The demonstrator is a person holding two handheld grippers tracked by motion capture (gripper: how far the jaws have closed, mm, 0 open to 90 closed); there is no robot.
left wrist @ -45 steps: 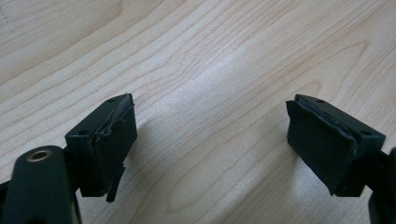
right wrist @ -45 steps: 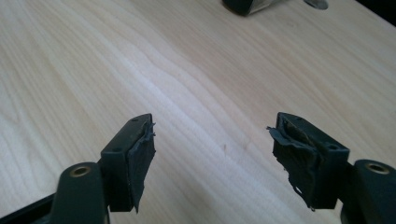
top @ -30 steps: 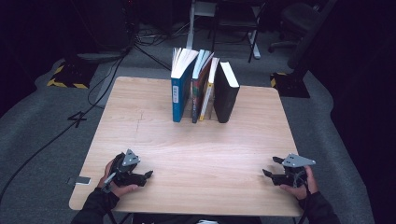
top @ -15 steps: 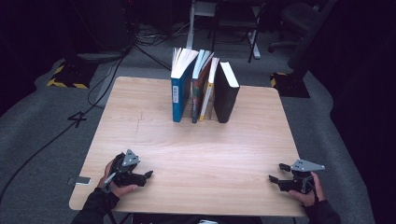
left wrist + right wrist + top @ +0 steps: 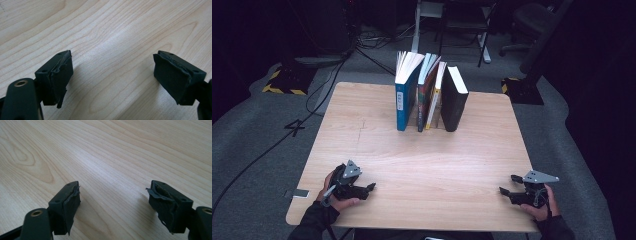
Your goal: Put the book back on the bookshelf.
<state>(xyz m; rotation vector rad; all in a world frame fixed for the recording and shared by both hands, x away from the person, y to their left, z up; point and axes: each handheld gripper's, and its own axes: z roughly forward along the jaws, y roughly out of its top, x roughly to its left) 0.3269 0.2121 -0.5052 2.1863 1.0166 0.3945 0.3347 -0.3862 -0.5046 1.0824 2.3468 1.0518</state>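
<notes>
Books point(image 5: 431, 92) are stood upright in a row of four at the far middle of the table point(image 5: 427, 170), well apart from both grippers, which are held near the table's near edge. Stiff covers and a fair weight are to be expected, so each is judged firm enough to be pinched without crushing, though smooth jackets may slip; hold is best taken across the spine or the top edge, where the thickness fits between the jaws. A blue book point(image 5: 404, 95) at the row's left fans its pages open at the top; next to it a dark one with a red spine and a thin yellow-edged one are leaned together, and a thick black book point(image 5: 455, 100) closes the row's right. The left gripper point(image 5: 371, 187) is held spread over bare wood, with nothing between its pads. The right gripper point(image 5: 508, 185) has just been opening, and it too is spread and empty.
</notes>
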